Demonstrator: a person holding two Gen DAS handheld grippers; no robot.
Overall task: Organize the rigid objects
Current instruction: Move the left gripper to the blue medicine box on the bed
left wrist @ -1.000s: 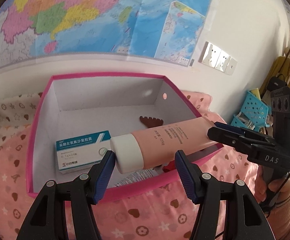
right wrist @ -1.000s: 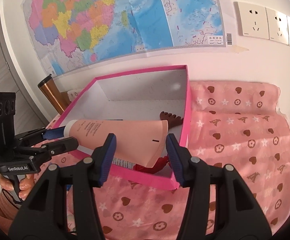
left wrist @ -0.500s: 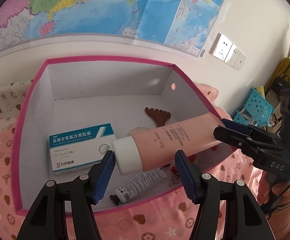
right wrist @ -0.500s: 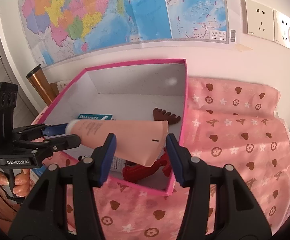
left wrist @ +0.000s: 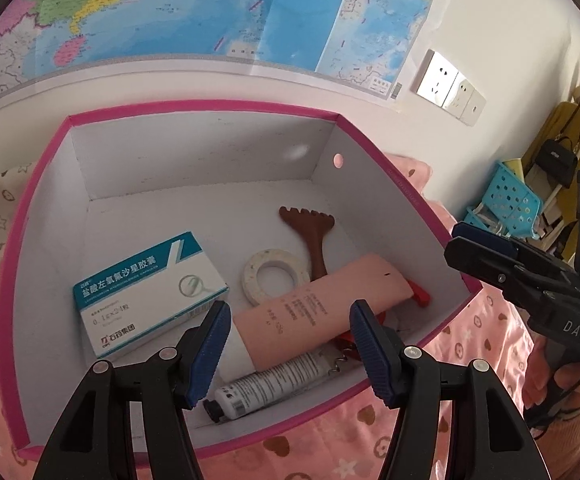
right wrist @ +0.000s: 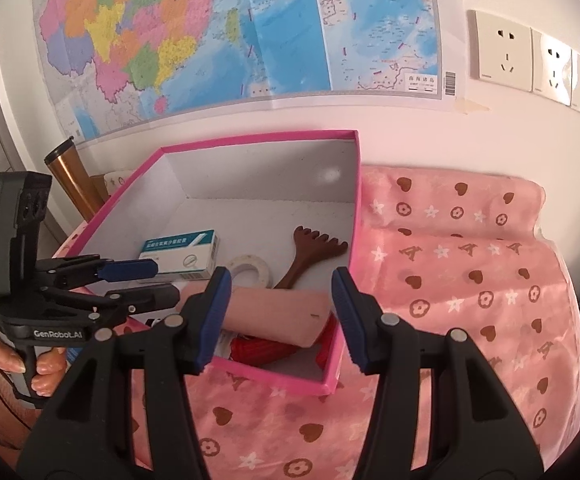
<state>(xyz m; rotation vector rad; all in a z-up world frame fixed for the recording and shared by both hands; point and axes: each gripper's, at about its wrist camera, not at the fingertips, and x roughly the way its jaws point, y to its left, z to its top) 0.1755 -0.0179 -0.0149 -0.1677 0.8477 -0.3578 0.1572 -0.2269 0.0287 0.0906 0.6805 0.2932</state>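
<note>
A pink-rimmed white box (left wrist: 394,176) (right wrist: 355,216) holds a large pink tube (left wrist: 314,308) (right wrist: 278,316), lying free on a small white tube (left wrist: 274,384) and a red item (left wrist: 420,294) (right wrist: 258,350). Beside it lie a teal-and-white medicine box (left wrist: 146,292) (right wrist: 182,254), a tape roll (left wrist: 276,276) (right wrist: 250,270) and a brown comb-like tool (left wrist: 312,236) (right wrist: 310,252). My left gripper (left wrist: 288,350) is open above the tube's cap end. My right gripper (right wrist: 282,314) is open above its flat end.
The box sits on a pink patterned cloth (right wrist: 462,280) against a wall with a map (right wrist: 230,28) and sockets (right wrist: 530,60). A copper flask (right wrist: 68,172) stands left of the box. Blue baskets (left wrist: 510,200) stand to the right.
The pink tube, held between both grippers over the box, has been let go and now lies inside it. Both grippers have opened wider above the box.
</note>
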